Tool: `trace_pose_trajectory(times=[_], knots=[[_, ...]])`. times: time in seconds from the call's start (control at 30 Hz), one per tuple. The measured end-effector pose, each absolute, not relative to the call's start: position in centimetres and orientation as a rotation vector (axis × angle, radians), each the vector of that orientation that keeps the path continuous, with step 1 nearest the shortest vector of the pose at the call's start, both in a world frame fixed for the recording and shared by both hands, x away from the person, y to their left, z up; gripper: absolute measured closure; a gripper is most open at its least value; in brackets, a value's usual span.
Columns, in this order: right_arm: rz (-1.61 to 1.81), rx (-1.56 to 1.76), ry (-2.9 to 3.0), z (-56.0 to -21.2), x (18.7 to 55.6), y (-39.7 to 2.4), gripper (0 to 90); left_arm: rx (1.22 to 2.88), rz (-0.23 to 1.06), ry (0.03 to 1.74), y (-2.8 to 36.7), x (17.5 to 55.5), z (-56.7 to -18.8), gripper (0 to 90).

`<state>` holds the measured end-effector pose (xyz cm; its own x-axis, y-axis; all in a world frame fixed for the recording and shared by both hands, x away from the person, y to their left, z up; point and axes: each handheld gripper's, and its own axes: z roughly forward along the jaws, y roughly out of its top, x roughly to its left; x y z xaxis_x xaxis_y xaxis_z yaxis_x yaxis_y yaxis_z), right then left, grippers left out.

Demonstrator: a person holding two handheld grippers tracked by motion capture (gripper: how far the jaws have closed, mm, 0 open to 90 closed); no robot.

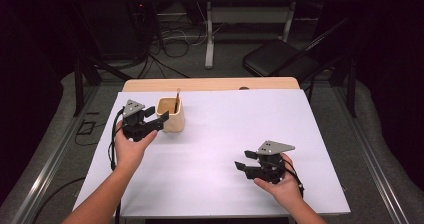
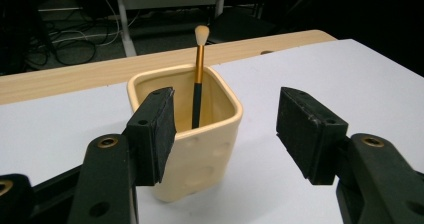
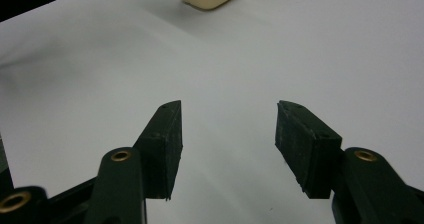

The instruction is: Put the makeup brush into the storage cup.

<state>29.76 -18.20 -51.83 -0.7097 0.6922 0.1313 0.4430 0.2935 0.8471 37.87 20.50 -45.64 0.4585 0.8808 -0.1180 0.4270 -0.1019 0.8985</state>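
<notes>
Reaching level toward the cream cup [image 1: 170,115], the left claw [image 1: 156,118] gapes empty; the right claw [image 1: 241,165] rests wide, empty.

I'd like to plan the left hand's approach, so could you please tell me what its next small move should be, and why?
Probably ease the left gripper forward around the cream square ceramic cup: its jaws stand open, nothing is held, and the cup with the upright gold-handled brush sits just ahead, offset toward one jaw.

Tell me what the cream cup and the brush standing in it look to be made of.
Cup: probably glazed ceramic, with a smooth cream sheen, thick rounded rim and shallow dimples. Brush: pale soft bristle tip, gold ferrule that looks metallic, dark handle of wood or plastic; which one is unclear.
</notes>
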Motion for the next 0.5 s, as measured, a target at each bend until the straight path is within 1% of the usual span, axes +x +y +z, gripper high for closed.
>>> trace_pose_trajectory(times=[0.5], knots=[[1.369,1.036,2.312,-51.7,29.7,-18.2,43.9,1.738,0.544,1.106,21.0,35.9,-46.1,40.8]])
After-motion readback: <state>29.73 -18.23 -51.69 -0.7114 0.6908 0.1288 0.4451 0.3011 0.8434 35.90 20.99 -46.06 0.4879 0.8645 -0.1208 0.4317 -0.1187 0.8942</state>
